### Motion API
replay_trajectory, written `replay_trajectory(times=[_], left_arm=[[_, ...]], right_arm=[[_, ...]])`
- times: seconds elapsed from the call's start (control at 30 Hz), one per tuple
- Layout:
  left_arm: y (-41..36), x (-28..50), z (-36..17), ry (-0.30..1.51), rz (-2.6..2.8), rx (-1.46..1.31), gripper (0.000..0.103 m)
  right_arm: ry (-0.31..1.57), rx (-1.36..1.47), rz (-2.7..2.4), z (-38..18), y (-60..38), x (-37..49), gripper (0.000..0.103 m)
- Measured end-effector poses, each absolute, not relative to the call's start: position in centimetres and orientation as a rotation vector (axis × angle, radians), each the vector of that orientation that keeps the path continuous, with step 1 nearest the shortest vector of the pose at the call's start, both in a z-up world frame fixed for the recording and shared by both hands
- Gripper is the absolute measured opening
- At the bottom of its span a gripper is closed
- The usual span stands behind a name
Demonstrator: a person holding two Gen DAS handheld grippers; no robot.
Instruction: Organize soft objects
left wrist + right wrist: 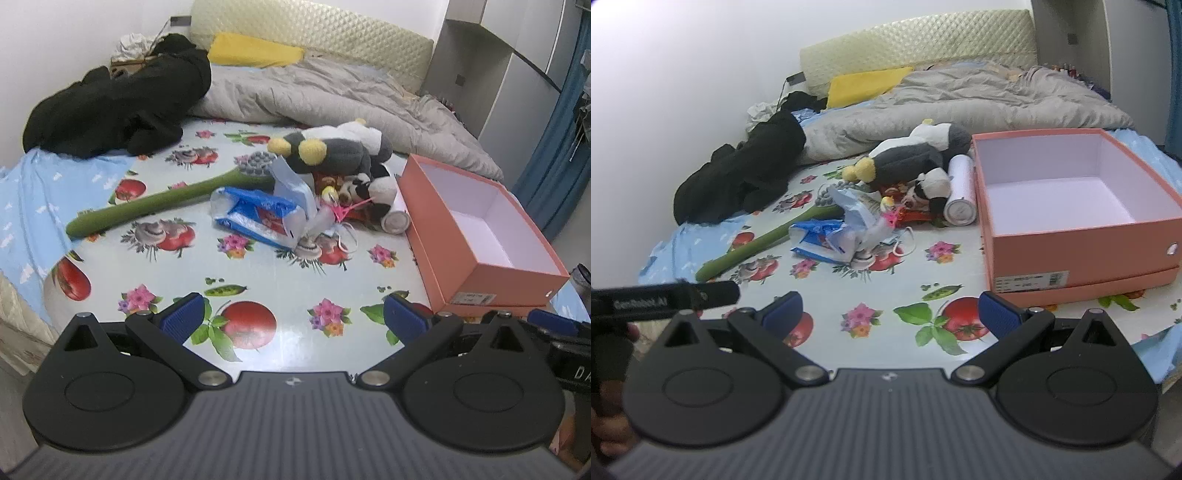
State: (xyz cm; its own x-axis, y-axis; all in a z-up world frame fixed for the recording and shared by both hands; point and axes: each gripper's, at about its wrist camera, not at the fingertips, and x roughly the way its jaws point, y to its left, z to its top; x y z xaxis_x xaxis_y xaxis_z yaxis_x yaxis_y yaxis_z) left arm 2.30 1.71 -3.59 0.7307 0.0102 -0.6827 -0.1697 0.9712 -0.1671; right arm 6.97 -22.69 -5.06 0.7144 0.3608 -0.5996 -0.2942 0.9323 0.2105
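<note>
While both claws hover low over the near edge of the bed, nothing is held by either. The left claw (293, 314) is spread wide, its blue pads (184, 314) parted over the fruit-printed cloth (258, 266), with only the cloth seen between them. The right claw (890, 314) is likewise fully parted and empty, and a part of the left device is seen at nine o'clock in the right view.

The soft things are heaped mid-bed, at twelve o'clock from the left claw. A grey-and-white plush (332, 147) with yellow feet lies on top, and a small panda (365, 188) is tucked below it. A long green plush stem (155, 203) runs from the heap toward eight o'clock. A blue-and-white bag (258, 218) lies crumpled against the near side of the heap, with a pink ribbon (347, 210) beside it. A white tube (397, 219) is wedged between the panda and the box, touching the box wall.

The pink box (517, 284) stands open and empty at two o'clock in the left view, and at one o'clock in the right view.

Beyond the heap, at eleven o'clock, black clothes (118, 110) are piled; a grey quilt (332, 96) and a yellow pillow (255, 50) are seen at twelve o'clock by the headboard (314, 33).
</note>
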Motion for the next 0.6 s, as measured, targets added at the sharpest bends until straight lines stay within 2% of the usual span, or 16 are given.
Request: replay_trajectory(times=[0.6], left_arm=[[2.7,4.1,-5.7,0.779,0.108,-0.218,0.103]], right_arm=[[0.727,0.085,0.331,-6.2,-22.0,8.6,0.103]])
